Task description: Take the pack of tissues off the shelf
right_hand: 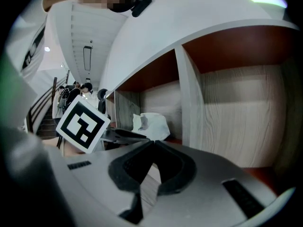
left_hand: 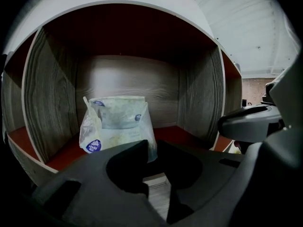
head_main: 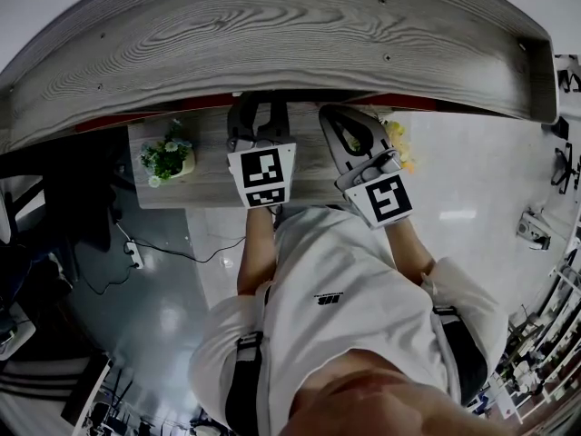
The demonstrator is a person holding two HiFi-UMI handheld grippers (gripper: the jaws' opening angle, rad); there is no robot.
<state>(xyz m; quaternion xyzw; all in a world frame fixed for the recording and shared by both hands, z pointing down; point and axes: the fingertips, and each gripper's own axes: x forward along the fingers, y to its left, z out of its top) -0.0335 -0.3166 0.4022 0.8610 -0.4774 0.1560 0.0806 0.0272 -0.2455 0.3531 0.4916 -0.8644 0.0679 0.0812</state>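
Observation:
The pack of tissues, a whitish plastic bag with blue round labels, stands upright in a wood-lined cubby of the shelf, left of centre on its red floor. My left gripper is just in front of the cubby's mouth, its tips a narrow slit apart and apart from the pack. In the right gripper view the pack shows in the far cubby, beyond the left gripper's marker cube. My right gripper is shut on nothing, to the right of the left one. From the head view, both grippers reach under the shelf top.
A white divider separates the pack's cubby from an empty-looking cubby at the right. A small pot of flowers stands on a lower surface at the left, and something yellow at the right. A cable with a power strip lies on the floor.

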